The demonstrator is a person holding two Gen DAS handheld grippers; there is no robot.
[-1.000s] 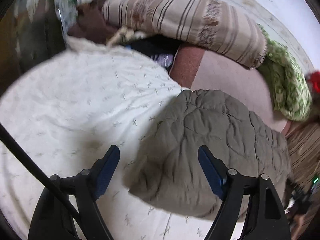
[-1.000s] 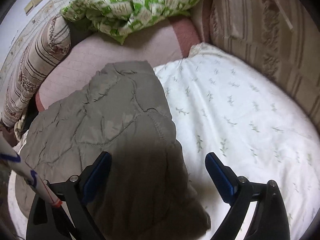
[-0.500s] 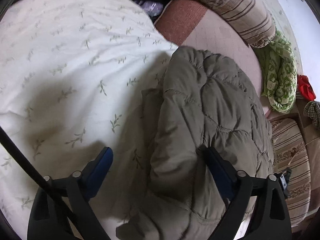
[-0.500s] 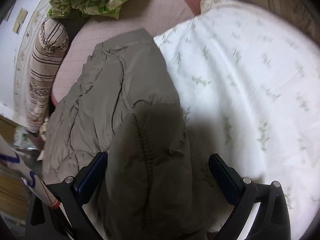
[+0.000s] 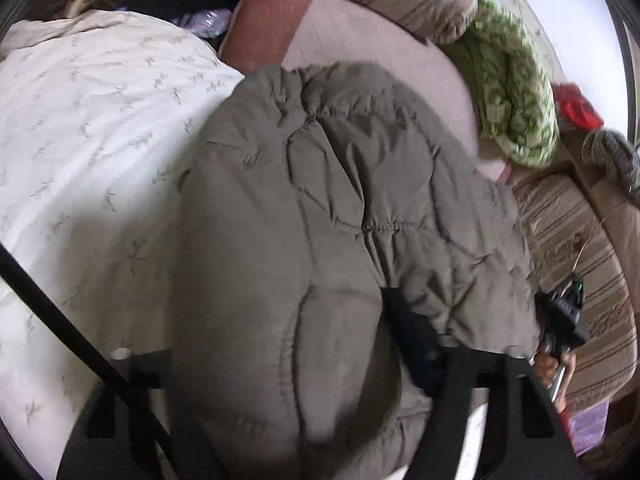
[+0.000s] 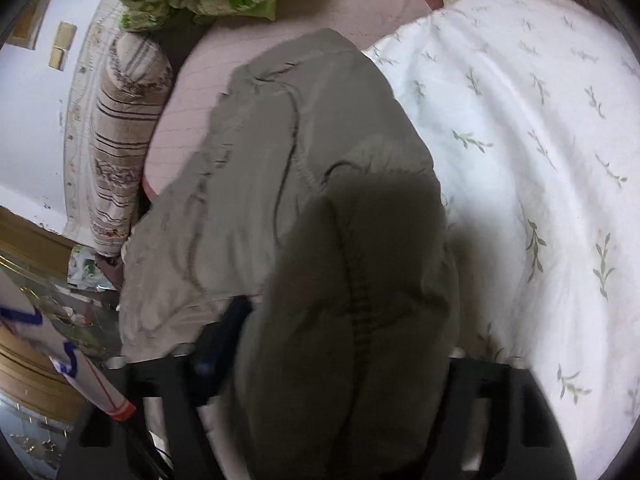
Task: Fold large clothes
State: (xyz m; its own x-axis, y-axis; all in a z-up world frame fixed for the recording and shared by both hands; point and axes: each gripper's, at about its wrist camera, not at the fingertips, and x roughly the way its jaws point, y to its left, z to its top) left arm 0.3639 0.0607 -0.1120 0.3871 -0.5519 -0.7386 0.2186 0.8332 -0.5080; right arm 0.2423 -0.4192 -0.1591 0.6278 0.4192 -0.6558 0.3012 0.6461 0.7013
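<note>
An olive-grey quilted jacket lies on the bed, partly over a white leaf-print duvet. My left gripper is closing on a thick bulge of the jacket's near edge. Its right finger digs into the padding and its left finger is hidden under the fabric. In the right wrist view the jacket also swells up between the closing jaws of my right gripper. Only that gripper's left finger shows. A hand holding the other gripper appears at the jacket's right edge.
The duvet covers one side of the bed and a pink sheet lies beyond the jacket. A striped bolster and a green patterned blanket border the far side. A red item lies by the blanket.
Both grippers dropped onto the jacket's near edge and tipped further down. Their jaws went from wide open to narrowed around a fold of padding, which now bulges up between them.
</note>
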